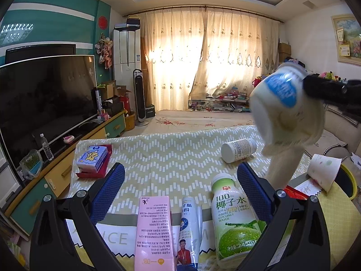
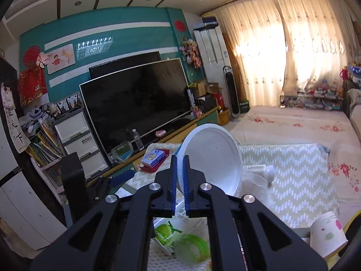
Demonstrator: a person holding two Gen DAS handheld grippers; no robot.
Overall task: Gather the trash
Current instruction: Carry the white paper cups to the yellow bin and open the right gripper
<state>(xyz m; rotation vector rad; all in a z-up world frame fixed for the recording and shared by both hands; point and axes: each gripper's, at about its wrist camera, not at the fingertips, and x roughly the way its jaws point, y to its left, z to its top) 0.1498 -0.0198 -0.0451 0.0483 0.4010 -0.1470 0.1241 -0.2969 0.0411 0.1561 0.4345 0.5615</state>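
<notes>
A: Where is the white cup (image 2: 209,158)?

B: Up in the air over the chevron-patterned cloth (image 2: 293,169), pinched at its rim by the right gripper (image 2: 179,174). The blue pads (image 2: 185,178) are clamped tight on the thin wall.

A: Which way does it point?

B: It lies tipped on its side. In the right wrist view the open mouth faces the camera; in the left wrist view its base turns toward the lens, so the long axis runs roughly level, along the gripper's line.

A: How does it look?

B: White plastic, blue label, with a pale paper towel (image 1: 282,162) hanging below it, blurred.

A: The left gripper (image 1: 180,176)?

B: Fingers spread wide, gripping nothing, above a pink carton (image 1: 154,232), a tube (image 1: 189,225) and 1 coconut water bottle (image 1: 234,221).
</notes>
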